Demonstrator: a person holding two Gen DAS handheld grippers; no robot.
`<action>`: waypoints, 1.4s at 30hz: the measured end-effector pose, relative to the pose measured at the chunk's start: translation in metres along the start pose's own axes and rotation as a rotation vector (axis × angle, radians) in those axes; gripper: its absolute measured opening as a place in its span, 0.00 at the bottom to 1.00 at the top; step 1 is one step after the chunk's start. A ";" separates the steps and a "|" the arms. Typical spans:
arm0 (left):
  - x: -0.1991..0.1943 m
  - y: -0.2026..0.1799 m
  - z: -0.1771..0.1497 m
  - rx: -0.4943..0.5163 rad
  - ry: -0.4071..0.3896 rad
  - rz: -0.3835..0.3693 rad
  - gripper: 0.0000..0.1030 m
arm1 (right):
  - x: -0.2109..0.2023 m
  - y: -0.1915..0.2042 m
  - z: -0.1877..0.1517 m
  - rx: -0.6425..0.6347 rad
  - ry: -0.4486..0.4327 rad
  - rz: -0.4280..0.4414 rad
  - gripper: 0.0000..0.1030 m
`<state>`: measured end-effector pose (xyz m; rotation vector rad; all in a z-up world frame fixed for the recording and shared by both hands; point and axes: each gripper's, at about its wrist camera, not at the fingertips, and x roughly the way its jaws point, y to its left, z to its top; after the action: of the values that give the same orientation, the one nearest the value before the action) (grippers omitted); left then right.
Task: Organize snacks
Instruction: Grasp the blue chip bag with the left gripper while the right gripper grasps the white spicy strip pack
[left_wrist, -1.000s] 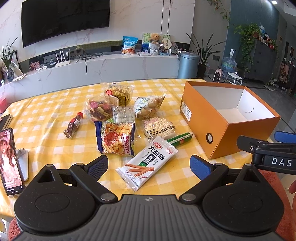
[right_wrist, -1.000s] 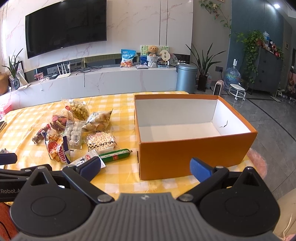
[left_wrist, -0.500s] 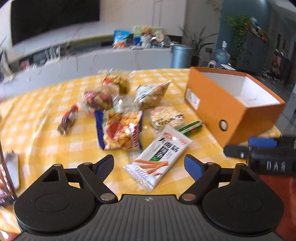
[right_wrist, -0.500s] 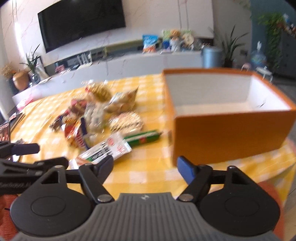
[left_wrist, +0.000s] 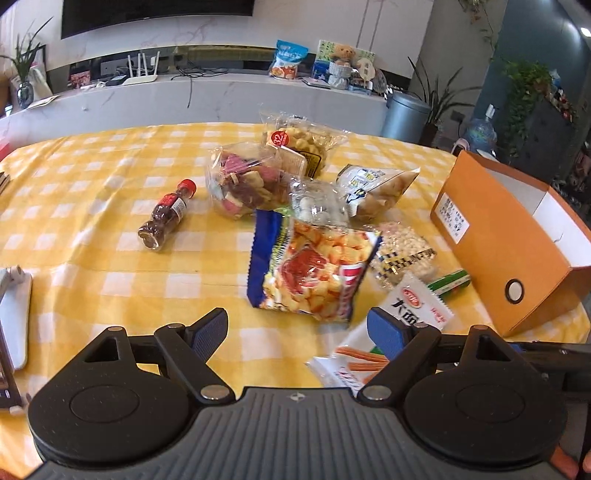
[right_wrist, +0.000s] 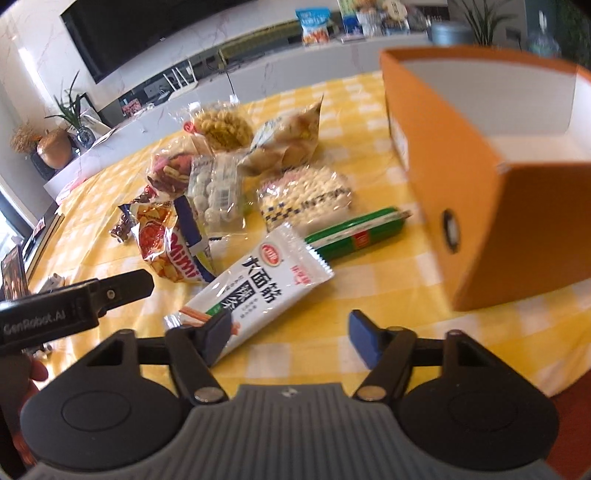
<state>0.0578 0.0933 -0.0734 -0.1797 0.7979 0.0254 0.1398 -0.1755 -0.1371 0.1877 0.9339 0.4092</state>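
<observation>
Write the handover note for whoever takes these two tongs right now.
Left tongs: open, empty, above the yellow checked tablecloth near the blue-edged shrimp-chip bag.
Right tongs: open, empty; jaws just narrowed, then reopened slightly, near the white gluten-strip packet.
Green sausage stick, the other snack bags and a small bottle lie on the cloth.
Orange box: nothing visible inside.
Done: nothing boxed. Left: all snacks.
</observation>
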 end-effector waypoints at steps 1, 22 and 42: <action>0.001 0.002 0.001 0.010 0.001 0.004 0.97 | 0.005 0.000 0.001 0.017 0.011 0.006 0.74; 0.053 0.012 0.028 0.138 0.011 -0.138 1.00 | 0.037 0.018 0.032 -0.064 -0.119 -0.053 0.17; 0.052 0.017 0.017 -0.127 0.075 -0.160 0.50 | 0.043 0.030 0.014 -0.025 -0.005 0.042 0.64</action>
<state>0.1045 0.1102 -0.1009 -0.3655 0.8554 -0.0824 0.1654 -0.1302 -0.1509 0.1858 0.9213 0.4582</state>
